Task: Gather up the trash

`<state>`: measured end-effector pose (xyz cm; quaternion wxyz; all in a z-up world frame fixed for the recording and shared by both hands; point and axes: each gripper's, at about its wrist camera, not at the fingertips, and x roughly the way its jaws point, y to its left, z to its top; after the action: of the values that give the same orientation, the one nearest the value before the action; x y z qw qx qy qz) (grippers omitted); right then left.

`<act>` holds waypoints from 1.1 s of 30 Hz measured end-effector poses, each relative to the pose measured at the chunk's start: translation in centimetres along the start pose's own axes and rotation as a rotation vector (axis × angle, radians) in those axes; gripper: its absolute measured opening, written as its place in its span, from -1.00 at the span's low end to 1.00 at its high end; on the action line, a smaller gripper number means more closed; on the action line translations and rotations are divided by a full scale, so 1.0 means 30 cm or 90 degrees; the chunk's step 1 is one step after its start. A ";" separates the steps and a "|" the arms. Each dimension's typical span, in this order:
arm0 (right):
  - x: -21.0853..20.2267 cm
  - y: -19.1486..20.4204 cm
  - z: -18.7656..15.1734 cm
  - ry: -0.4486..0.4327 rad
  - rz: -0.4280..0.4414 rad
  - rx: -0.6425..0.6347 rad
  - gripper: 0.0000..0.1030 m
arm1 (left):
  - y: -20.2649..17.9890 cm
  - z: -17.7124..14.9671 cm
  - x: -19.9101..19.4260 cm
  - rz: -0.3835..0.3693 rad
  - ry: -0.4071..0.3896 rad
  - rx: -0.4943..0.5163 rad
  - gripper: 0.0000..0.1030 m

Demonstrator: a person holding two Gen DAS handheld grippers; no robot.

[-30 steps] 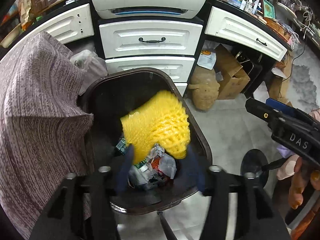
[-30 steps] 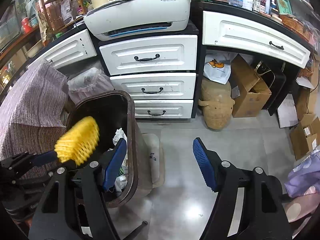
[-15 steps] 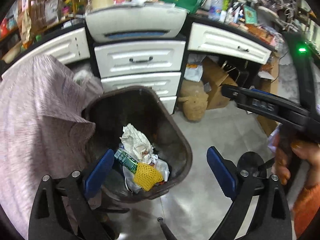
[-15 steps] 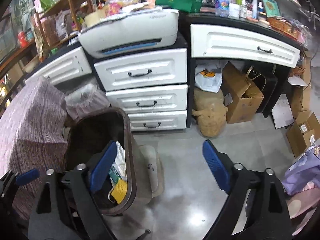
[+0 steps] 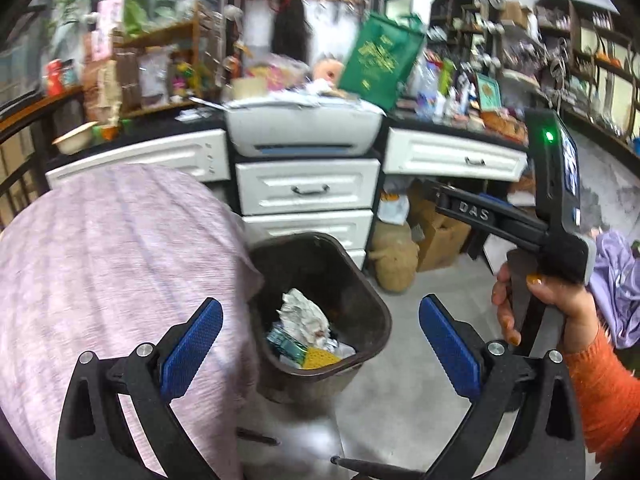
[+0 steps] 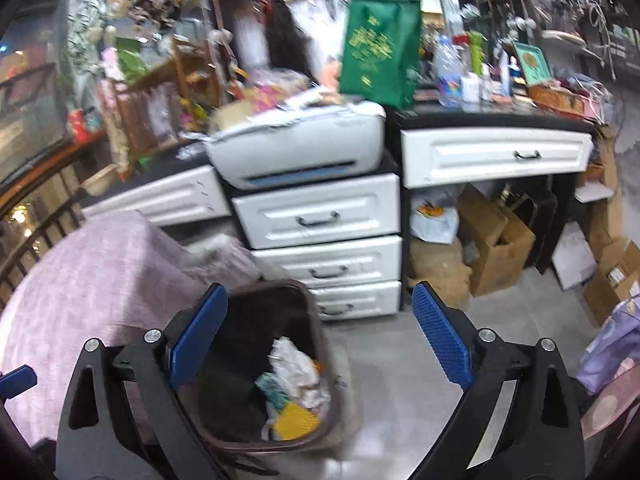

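Observation:
A dark brown trash bin (image 5: 372, 300) stands on the grey floor before white drawers. Inside lie a yellow foam net (image 5: 318, 359), crumpled white paper (image 5: 302, 312) and a green wrapper. My left gripper (image 5: 319, 304) hovers above and in front of the bin, its jaws opening with nothing between the blue pads. From the right wrist, the bin (image 6: 256, 446) sits lower left with the yellow net (image 6: 296, 420) at its near side. My right gripper (image 6: 319, 290) stands open and empty above the bin's far rim.
A purple-grey cloth (image 5: 120, 260) drapes over something left of the bin. White drawers (image 5: 308, 188) with a printer (image 5: 304, 128) on top stand behind. Cardboard boxes (image 6: 496, 248) and a brown sack (image 5: 394, 264) sit under the desk. A hand in an orange sleeve (image 5: 560, 308) is at the right.
The yellow foam net left the left gripper's jaws and dropped into the bin. Both grippers opened wide, rose and pulled back, so the bin looks smaller and lower.

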<state>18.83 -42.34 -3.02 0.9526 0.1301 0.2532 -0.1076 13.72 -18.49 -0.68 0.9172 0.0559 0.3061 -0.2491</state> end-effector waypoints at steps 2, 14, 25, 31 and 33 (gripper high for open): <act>-0.057 0.055 0.004 -0.021 0.033 0.002 0.79 | 0.036 -0.005 -0.056 0.024 -0.014 -0.006 0.89; -0.307 0.416 -0.111 -0.047 0.180 -0.053 0.89 | 0.235 -0.116 -0.347 0.143 -0.095 -0.066 0.89; -0.457 0.562 -0.288 -0.080 0.205 -0.145 0.89 | 0.332 -0.234 -0.503 0.210 -0.140 -0.137 0.89; -0.527 0.556 -0.349 -0.102 0.205 -0.161 0.89 | 0.321 -0.268 -0.557 0.233 -0.162 -0.136 0.89; -0.551 0.547 -0.365 -0.111 0.206 -0.158 0.89 | 0.313 -0.275 -0.574 0.240 -0.168 -0.131 0.89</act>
<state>4.27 -21.25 -0.58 0.9844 0.0414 0.1572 0.0679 2.07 -0.95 2.34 0.9803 -0.0149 0.1913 -0.0460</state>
